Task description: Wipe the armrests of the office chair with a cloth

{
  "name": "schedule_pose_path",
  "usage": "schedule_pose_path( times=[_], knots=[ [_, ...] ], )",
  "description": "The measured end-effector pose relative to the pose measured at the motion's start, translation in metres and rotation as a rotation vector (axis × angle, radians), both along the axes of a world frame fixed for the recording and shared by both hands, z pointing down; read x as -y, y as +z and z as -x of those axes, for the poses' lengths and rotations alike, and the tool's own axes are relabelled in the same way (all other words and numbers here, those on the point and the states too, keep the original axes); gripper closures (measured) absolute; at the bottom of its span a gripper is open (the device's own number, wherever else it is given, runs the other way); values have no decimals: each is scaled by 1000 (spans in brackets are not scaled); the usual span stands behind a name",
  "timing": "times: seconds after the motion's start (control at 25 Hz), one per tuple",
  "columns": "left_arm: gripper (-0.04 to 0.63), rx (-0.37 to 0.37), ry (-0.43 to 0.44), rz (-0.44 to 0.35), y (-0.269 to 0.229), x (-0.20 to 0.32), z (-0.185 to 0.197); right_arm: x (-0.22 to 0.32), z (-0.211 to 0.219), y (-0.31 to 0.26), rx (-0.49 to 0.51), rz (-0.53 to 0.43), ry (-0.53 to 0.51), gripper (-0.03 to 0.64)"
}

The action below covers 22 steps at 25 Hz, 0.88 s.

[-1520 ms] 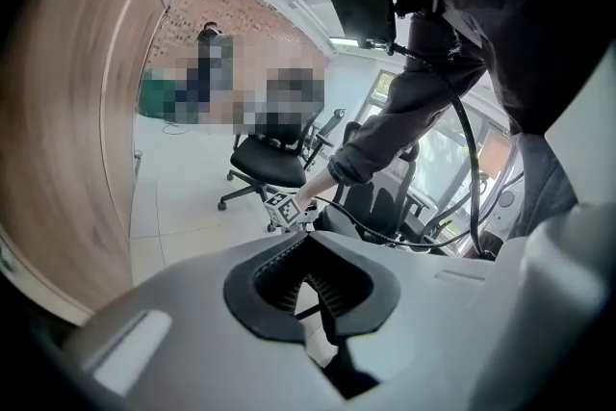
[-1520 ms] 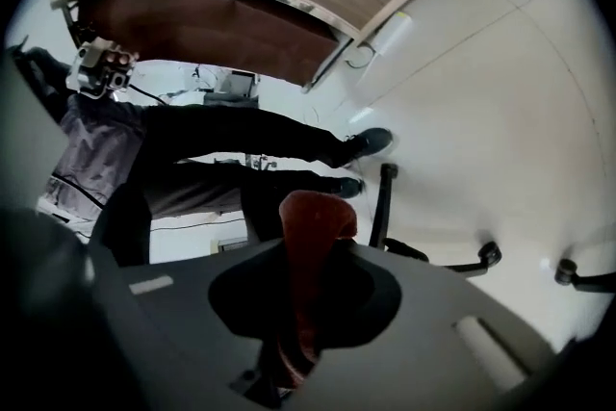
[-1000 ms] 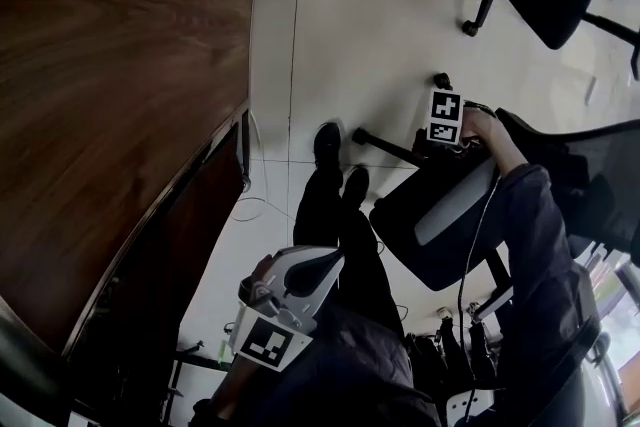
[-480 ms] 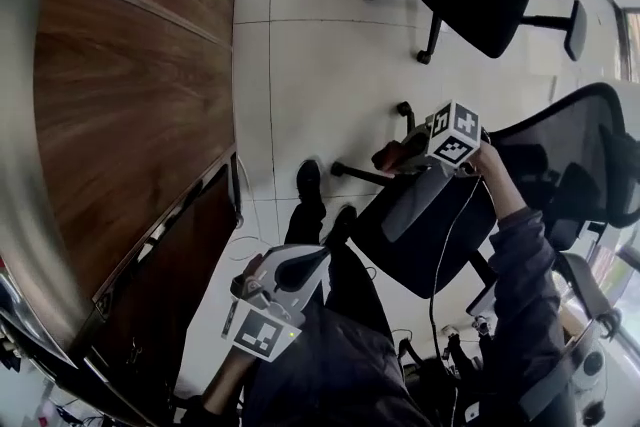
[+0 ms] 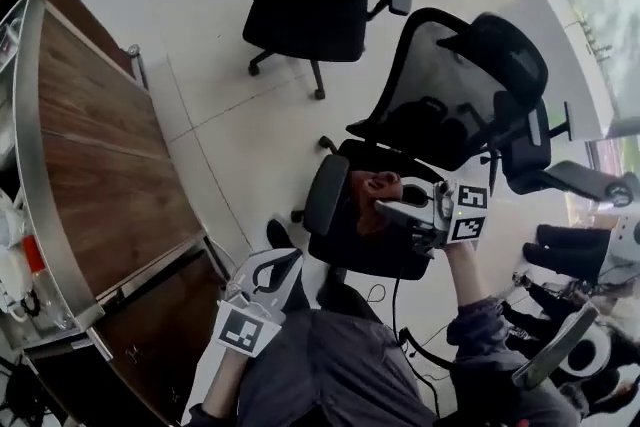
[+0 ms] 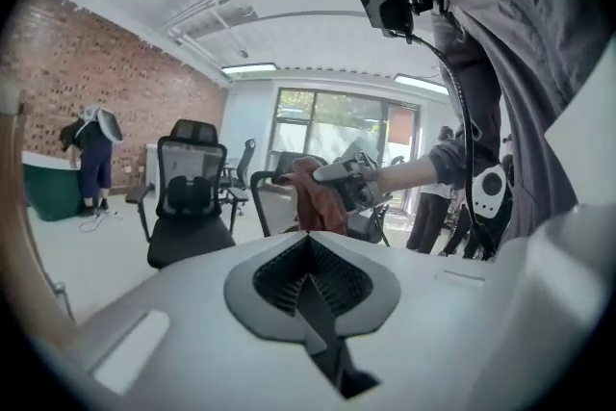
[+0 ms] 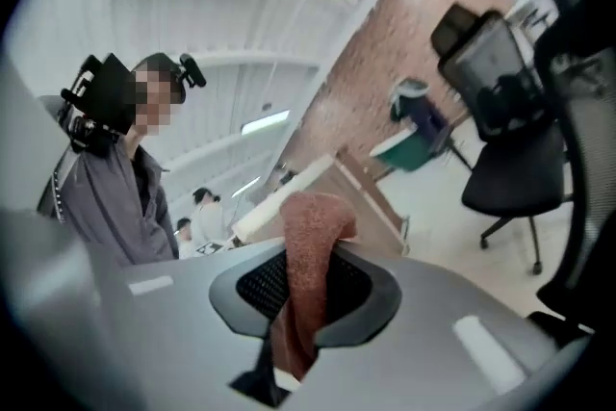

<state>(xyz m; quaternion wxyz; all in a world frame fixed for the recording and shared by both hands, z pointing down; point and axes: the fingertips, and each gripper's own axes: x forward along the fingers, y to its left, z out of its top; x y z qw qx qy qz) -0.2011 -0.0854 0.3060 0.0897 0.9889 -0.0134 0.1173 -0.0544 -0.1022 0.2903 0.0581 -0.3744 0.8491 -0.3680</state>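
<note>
- The right gripper (image 7: 300, 305) is clamped on a reddish cloth (image 7: 310, 265), held over the office chair (image 5: 440, 105) near the back edge of its seat, apart from the armrest (image 5: 325, 195).
- The left gripper (image 6: 313, 298) has its jaws together with nothing between them.

The cloth (image 7: 313, 245) is rough terry, the office chair (image 5: 440, 95) matt black mesh, and the table (image 5: 95, 165) left of it smooth wood.

No word, number or brand name can be read in any view. The only printed signs are black-and-white square patterns without letters: the left marker (image 5: 245, 330) on the left gripper (image 5: 290, 260), and the right markers (image 5: 470, 213) on the right gripper (image 5: 385, 207).
</note>
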Motion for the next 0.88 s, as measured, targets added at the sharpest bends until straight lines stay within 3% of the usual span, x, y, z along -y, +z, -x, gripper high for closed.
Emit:
schedule_pose_path(
  times=[0.2,0.32,0.44,0.6,0.72,0.88],
  knots=[
    [580,-62,70,1,-58,-62,-47,-102,-60,-89,-57,-154,442,563],
    [580,-86,127,-14,-84,-116,-82,-165,-92,-110,-176,-178,672,563],
    [580,-102,239,-54,-109,-184,-106,-228,-104,-126,-342,-196,851,561],
    [580,-95,298,-30,-126,-245,-130,-291,-107,-156,-470,-241,936,561],
    [580,-67,330,-16,-128,-268,-136,-318,-105,-172,-549,-276,945,561],
    [580,-83,387,-49,-135,-283,-151,-341,-110,-186,-665,-320,969,561]
  ],
)
